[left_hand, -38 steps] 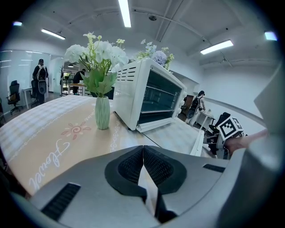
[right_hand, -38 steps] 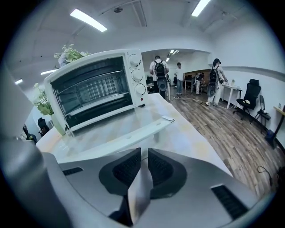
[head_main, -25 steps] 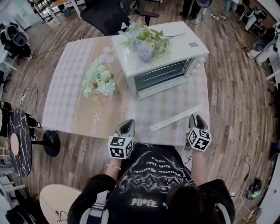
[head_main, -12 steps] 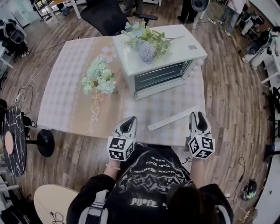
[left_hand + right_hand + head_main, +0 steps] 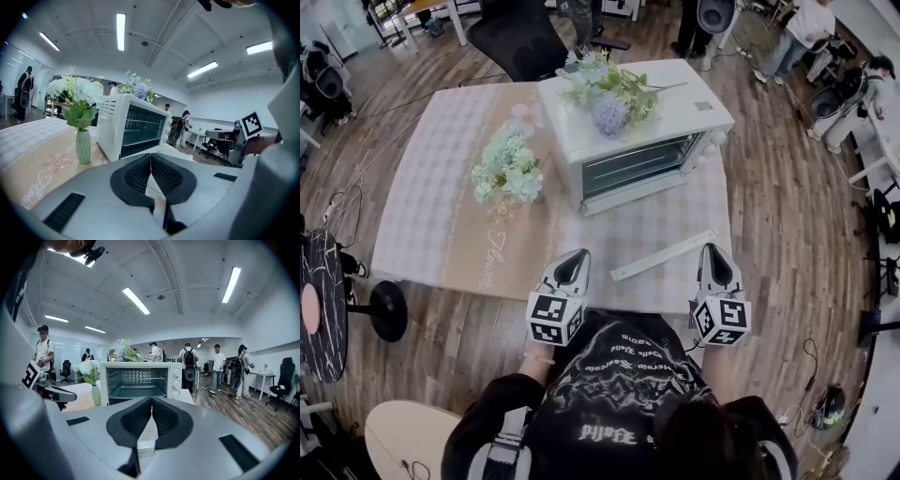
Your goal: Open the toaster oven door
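Toaster oven of white boxy metal [image 5: 661,127] at upper centre, glass door [image 5: 637,166] shut; probably stiff-hinged, pane fragile, best taken along top edge. Left gripper [image 5: 575,261] pinched together, empty; right gripper [image 5: 713,253] just closing to touching, nothing between

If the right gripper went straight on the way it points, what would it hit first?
Probably the toaster oven door, dead ahead of the right gripper, whose jaws have just closed on nothing. Depth is unclear; the table could come sooner.
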`<action>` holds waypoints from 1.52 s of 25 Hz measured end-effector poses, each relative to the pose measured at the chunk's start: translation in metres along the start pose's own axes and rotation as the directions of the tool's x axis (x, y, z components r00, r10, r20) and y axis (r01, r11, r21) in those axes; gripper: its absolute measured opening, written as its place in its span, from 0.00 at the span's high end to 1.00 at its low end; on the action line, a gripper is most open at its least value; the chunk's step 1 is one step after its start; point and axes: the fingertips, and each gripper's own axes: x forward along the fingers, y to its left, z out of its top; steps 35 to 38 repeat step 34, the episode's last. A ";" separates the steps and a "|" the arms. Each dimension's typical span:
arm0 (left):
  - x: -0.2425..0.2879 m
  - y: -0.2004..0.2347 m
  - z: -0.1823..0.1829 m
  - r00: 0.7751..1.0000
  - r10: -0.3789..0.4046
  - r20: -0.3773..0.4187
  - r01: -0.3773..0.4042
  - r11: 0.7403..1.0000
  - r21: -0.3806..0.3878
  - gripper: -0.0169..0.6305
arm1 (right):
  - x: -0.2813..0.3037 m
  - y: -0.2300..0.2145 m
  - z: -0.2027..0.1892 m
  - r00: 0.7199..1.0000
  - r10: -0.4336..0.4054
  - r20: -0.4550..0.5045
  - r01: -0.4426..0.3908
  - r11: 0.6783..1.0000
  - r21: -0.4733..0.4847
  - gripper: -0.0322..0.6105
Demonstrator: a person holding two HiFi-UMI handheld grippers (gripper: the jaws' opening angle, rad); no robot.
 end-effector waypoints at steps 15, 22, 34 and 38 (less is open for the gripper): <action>-0.005 -0.003 -0.012 0.999 0.004 -0.035 -0.004 1.000 0.016 0.94 | -0.002 0.016 -0.011 0.999 0.027 -0.029 -0.028 0.999 -0.039 0.94; -0.001 -0.006 -0.017 0.998 -0.003 -0.057 0.005 1.000 0.029 0.94 | -0.002 0.016 -0.023 0.998 0.031 -0.060 -0.033 0.999 -0.043 0.94; 0.007 -0.005 -0.026 0.995 -0.005 -0.101 0.006 1.000 0.010 0.94 | 0.006 0.014 -0.037 0.994 0.041 -0.099 -0.044 0.999 -0.026 0.94; 0.007 -0.005 -0.026 0.995 -0.005 -0.101 0.006 1.000 0.010 0.94 | 0.006 0.014 -0.037 0.994 0.041 -0.099 -0.044 0.999 -0.026 0.94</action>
